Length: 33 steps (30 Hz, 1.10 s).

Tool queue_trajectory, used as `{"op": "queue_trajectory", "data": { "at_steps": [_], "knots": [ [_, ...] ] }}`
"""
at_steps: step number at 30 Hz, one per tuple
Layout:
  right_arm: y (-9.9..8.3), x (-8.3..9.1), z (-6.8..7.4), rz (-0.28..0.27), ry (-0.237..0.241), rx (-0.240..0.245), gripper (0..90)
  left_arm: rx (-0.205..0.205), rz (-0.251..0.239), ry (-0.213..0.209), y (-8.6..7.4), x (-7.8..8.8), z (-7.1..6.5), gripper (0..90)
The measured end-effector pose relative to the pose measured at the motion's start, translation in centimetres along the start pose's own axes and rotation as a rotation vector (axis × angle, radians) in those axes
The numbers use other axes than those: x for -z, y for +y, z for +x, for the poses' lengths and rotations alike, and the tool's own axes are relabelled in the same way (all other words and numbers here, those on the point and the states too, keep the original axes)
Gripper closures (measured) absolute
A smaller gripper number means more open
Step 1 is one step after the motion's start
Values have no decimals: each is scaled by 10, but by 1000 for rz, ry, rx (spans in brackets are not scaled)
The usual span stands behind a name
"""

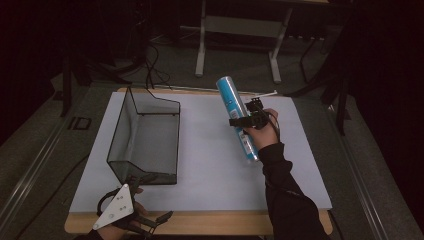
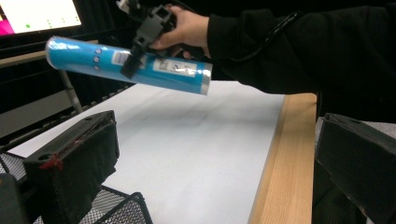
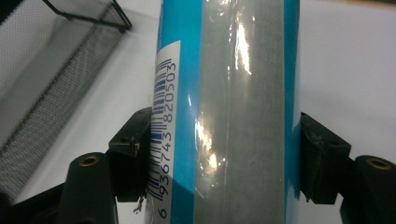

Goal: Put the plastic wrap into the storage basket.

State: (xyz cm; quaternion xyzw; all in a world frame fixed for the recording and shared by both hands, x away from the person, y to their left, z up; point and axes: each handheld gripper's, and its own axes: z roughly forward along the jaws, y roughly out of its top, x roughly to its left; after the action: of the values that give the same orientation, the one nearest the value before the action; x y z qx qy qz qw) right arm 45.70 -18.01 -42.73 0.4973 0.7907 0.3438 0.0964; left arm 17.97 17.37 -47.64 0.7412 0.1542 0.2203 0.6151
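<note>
Over the white mat [image 1: 210, 165] our right gripper [image 1: 248, 120] clamped the tilted blue tube [image 1: 237, 116], forearm extended; left gripper [image 1: 150, 222] sat spread at the table edge [image 1: 200, 223].

One blue tube [image 1: 237, 116] is lifted above the right half of the counter [image 1: 210, 165]. One black wire-mesh basket [image 1: 145, 140] stands on the left half. One white sheet [image 1: 200, 175] covers the counter top. There are two hand-held grippers: the left hand-held gripper [image 1: 150, 222] at the near left edge, and the right hand-held gripper [image 1: 247, 120] clamped around the tube.
</note>
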Motion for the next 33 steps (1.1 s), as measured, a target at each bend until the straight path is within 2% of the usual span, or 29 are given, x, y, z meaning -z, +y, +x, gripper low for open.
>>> {"op": "queue_trajectory", "data": {
  "at_steps": [4,7,12,15,18,19,20,23,28,29,30,33],
  "knots": [
    [10,5,15,-47,31,-4,313,2,-4,4,0,1,0,1],
    [16,8,27,-84,33,12,314,4,-1,10,0,1,1,2],
    [23,12,39,-110,60,-1,314,1,-4,12,0,1,1,1],
    [29,15,53,-136,87,-5,315,2,0,14,0,0,1,1],
    [30,15,56,-144,94,-4,315,2,0,14,0,0,1,1],
    [35,15,68,-165,114,-4,315,2,0,13,0,0,1,1],
    [37,14,73,-177,123,-6,315,1,0,15,0,0,0,1],
    [40,13,81,-190,144,-11,315,0,-2,16,0,0,1,1],
    [47,7,107,-233,174,-28,315,-1,7,38,0,0,1,1],
    [47,7,107,-233,174,-28,315,-1,7,38,0,0,1,1],
    [49,5,115,-248,181,-29,315,0,5,41,0,1,2,1],
    [51,3,125,-274,194,-44,315,-1,3,50,1,1,2,1]
  ]
}}
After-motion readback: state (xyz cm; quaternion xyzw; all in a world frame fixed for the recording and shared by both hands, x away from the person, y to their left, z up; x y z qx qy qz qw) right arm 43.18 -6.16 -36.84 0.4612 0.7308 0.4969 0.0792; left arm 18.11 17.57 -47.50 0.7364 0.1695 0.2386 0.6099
